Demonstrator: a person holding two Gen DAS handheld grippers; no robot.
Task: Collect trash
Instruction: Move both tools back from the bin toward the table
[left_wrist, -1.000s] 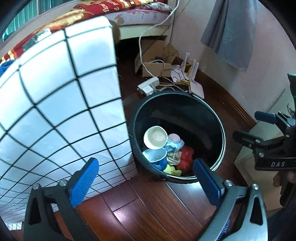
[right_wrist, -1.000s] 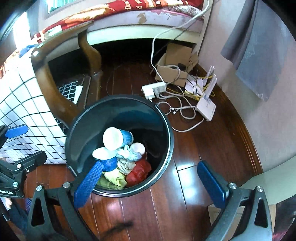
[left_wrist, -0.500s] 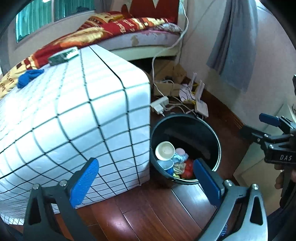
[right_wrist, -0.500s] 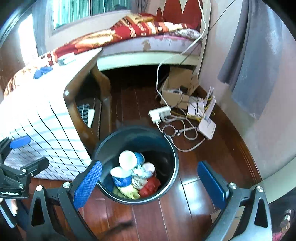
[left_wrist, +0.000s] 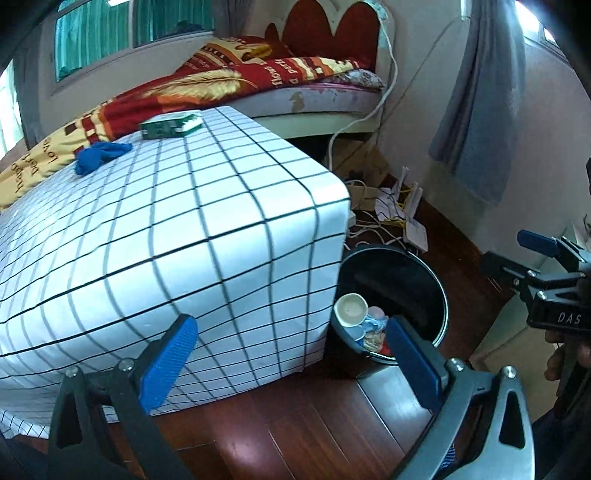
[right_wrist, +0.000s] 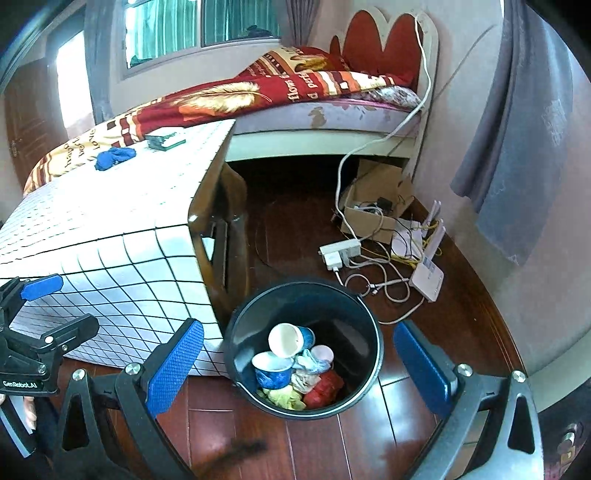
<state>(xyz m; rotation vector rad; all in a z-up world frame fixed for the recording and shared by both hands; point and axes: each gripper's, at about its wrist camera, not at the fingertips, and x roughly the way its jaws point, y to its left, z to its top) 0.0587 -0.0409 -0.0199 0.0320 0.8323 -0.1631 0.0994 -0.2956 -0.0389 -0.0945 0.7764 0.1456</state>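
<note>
Beside the table's near corner, the black bin (right_wrist: 303, 347) is standing on the wooden floor (right_wrist: 369, 435), its rim just beside the hanging edge of the checked tablecloth (left_wrist: 166, 240) and the table's wooden leg (right_wrist: 229, 258). Paper cups (right_wrist: 286, 338), crumpled wrappers and a red scrap (right_wrist: 323, 386) are lying inside it. On the tabletop, a blue crumpled piece (left_wrist: 99, 156) and a green box (left_wrist: 171, 126) are sitting well apart from the bin, toward the far edge next to the bed (right_wrist: 295, 96).

The left gripper (left_wrist: 291, 362) is hovering low before the cloth's front face, fingers spread wide and holding nothing. The right gripper (right_wrist: 295, 369) is hanging over the bin, fingers likewise spread and empty.

Bare floor is lying open in front of the bin and to its right. Beyond it, a power strip (right_wrist: 340, 253), loose cables (right_wrist: 384, 284), a white router (right_wrist: 428, 275) and a cardboard box (right_wrist: 373, 206) are crowding the strip toward the wall, where a grey cloth (right_wrist: 517, 147) is hanging.
</note>
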